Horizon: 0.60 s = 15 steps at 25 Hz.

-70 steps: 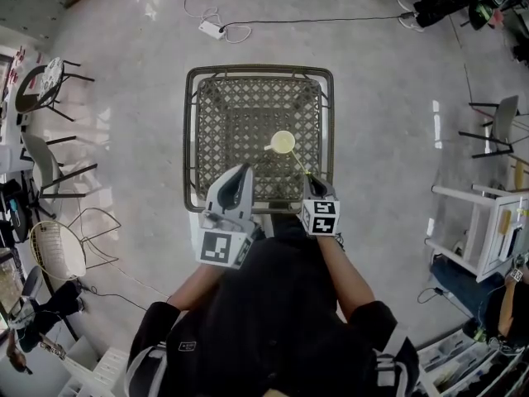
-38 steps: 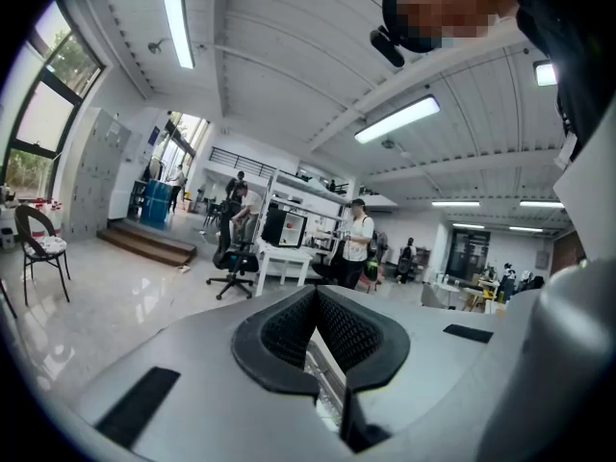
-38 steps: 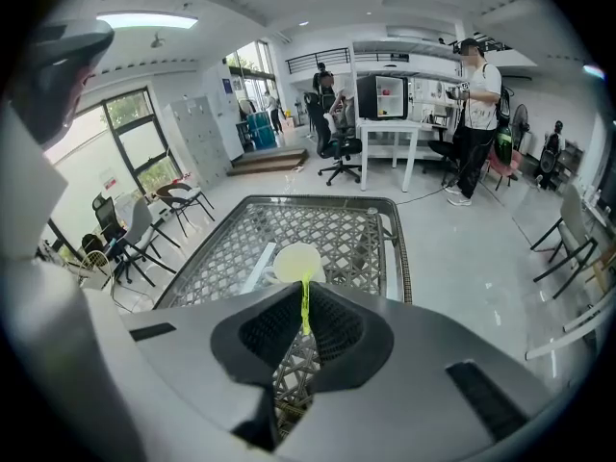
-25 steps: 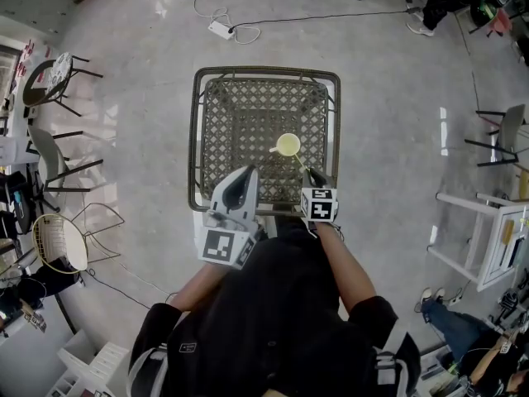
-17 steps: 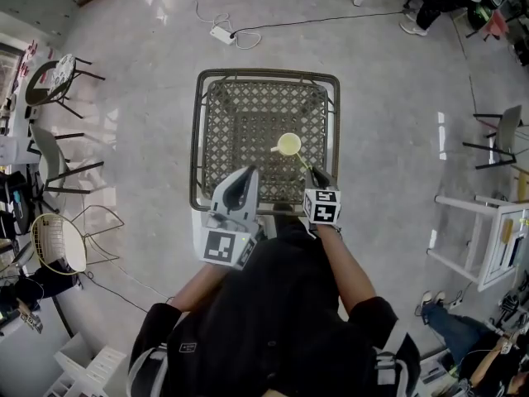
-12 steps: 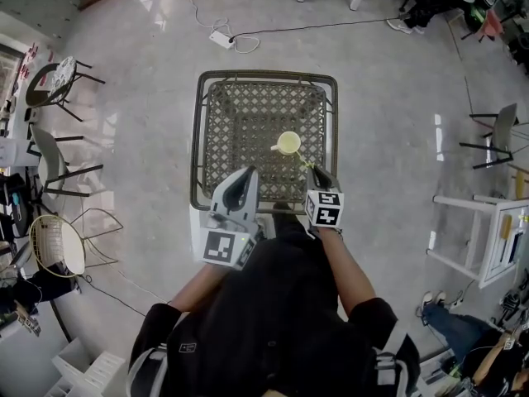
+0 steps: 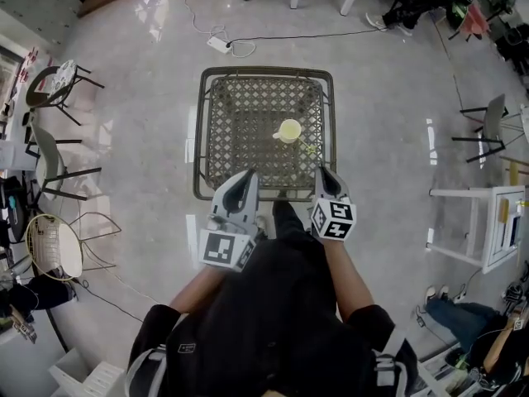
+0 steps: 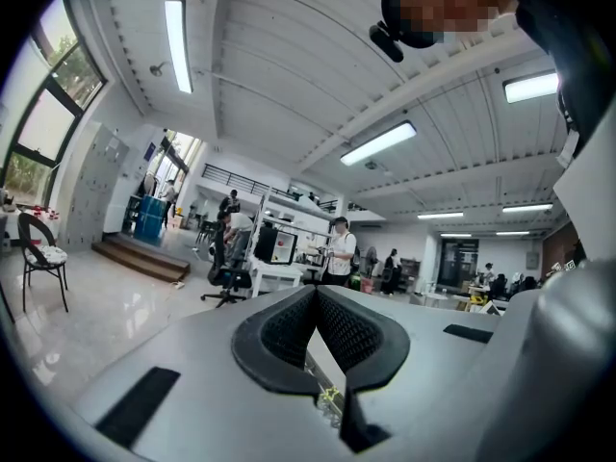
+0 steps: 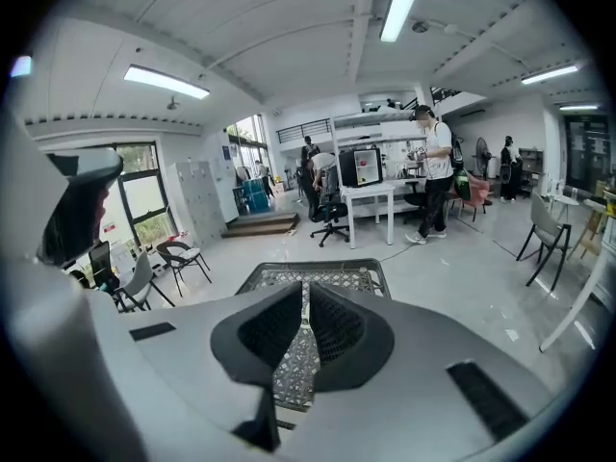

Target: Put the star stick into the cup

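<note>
Yellow cup (image 7: 289, 130) on wicker table (image 7: 240, 110); stick (image 7: 307, 146) apparently in it, leaning out toward right gripper (image 7: 321, 173), the nearer one. Left gripper (image 7: 245, 175) alongside. Both pressed together, empty.

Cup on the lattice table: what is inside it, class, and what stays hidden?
The yellow cup holds the star stick, leaning out over its rim toward the person. The stick's lower end is hidden inside; anything else in there is too small to tell.
</note>
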Each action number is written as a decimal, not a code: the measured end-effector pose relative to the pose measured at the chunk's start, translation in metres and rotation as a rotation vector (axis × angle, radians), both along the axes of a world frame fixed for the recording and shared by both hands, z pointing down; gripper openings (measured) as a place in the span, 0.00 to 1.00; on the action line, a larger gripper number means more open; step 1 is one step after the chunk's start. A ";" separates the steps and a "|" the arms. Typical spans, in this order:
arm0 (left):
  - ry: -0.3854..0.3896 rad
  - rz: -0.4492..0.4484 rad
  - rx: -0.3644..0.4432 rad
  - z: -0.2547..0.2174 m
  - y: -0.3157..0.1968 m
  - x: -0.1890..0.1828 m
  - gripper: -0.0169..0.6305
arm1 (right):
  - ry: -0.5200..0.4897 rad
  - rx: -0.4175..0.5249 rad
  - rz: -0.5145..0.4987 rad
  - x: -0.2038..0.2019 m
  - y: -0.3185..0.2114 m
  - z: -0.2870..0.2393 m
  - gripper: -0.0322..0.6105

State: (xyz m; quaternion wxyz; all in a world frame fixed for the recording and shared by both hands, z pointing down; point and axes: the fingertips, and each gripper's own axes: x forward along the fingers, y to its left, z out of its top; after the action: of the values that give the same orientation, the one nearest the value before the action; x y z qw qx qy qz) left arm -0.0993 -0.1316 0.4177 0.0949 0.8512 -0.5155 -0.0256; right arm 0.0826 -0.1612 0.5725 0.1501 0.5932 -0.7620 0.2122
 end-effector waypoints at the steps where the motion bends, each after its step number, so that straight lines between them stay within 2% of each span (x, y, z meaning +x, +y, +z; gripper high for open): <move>1: 0.002 0.002 -0.001 0.000 0.007 -0.003 0.05 | -0.005 0.013 0.008 -0.001 0.009 -0.007 0.08; 8: 0.012 0.024 0.007 -0.006 0.042 -0.005 0.05 | -0.040 0.124 0.051 -0.001 0.059 -0.058 0.08; 15: 0.018 0.003 0.015 -0.013 0.061 0.000 0.05 | -0.047 0.221 0.025 -0.001 0.086 -0.100 0.07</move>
State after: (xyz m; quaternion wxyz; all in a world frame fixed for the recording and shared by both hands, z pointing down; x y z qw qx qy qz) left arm -0.0990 -0.0709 0.4049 0.0933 0.8525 -0.5130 -0.0370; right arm 0.0821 -0.0756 0.4723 0.0632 0.6102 -0.7767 0.1427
